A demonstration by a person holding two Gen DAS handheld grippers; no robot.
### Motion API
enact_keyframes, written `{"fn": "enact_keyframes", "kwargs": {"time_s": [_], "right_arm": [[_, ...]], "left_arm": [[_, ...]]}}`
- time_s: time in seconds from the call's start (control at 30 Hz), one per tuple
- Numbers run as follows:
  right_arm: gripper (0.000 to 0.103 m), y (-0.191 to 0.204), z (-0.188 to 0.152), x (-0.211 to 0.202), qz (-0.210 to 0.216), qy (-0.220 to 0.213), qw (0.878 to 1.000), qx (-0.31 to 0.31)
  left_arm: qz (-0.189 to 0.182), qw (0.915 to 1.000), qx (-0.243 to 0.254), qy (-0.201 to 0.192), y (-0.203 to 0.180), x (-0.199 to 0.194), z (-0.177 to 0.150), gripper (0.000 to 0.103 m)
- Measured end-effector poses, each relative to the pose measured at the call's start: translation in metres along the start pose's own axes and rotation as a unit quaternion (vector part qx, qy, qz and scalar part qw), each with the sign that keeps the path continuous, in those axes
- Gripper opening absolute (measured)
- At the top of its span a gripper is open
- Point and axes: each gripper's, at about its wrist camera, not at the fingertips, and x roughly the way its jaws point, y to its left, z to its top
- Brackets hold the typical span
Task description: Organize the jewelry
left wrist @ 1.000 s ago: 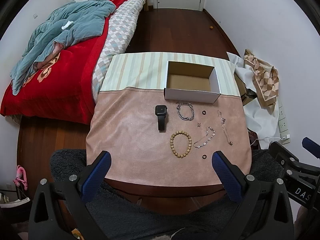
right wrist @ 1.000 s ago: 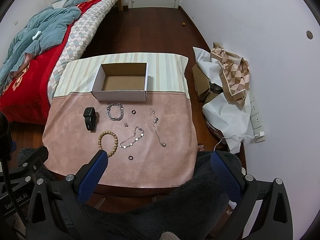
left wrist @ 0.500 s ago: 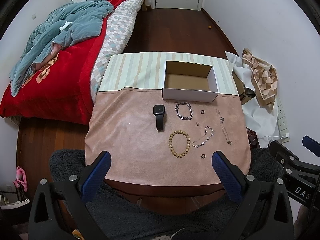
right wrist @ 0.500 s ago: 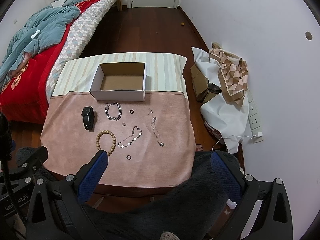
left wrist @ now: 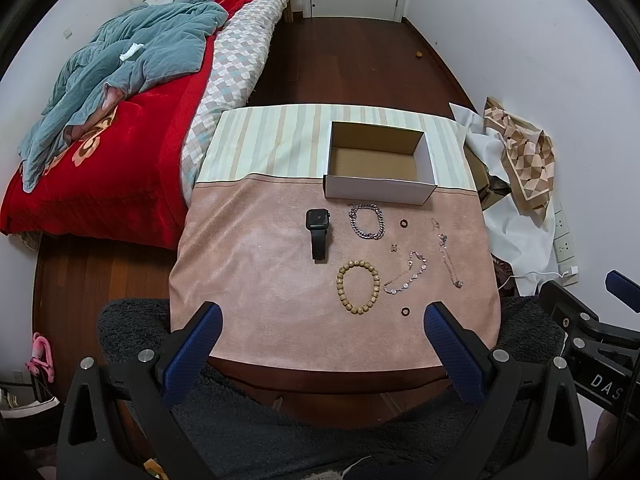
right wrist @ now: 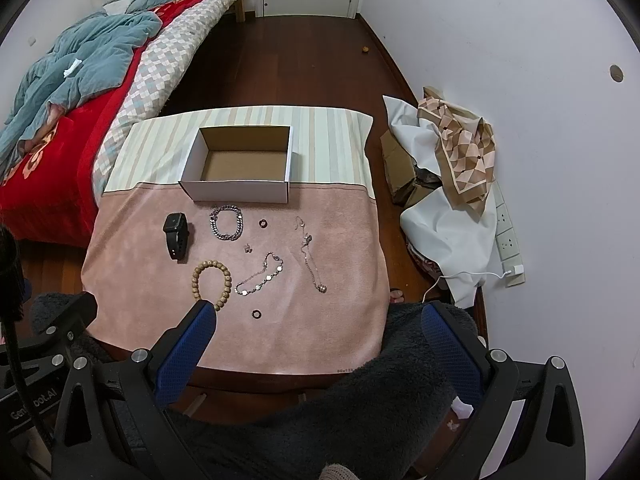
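1. Over the last second almost nothing has changed on the bench. Both cameras show the same layout, only drifting a little in frame, so the claws have shifted slightly rather than committed to a reach.

2. The left claw hangs wide open above the near edge of the bench, holding nothing. The right claw is likewise spread open and empty, back from the jewelry.

3. The open white cardboard box with a brown inside sits at the seam between the striped cloth and the pink suede-like mat, and nothing lies in it.

4. All the pieces lie loose on the mat, in front of the box:
   - black smartwatch with a black strap, to the left;
   - chunky silver chain bracelet, just beside the box front;
   - round wooden bead bracelet, nearer the claws;
   - thin silver disc-link chain, to the right of the beads;
   - fine thin chain, farthest right;
   - two small dark rings, one near the box and one near the bench edge;
   - a tiny metal charm, too small to identify.

5. By my judgement the task has not yet begun: no item is gripped or boxed. The bead bracelet and the near ring look closest to reach.
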Motion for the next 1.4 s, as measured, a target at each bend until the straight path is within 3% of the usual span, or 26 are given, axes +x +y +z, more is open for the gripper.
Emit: {"fn": "enact_keyframes", "kwargs": {"time_s": [1.4], "right_arm": [[0.103, -0.003, -0.001, -0.010, 0.008, -0.012, 1.000, 0.008]], "left_arm": [[-0.003, 0.9999, 0.004, -0.010, -0.005, -0.011, -0.001, 0.103]]}}
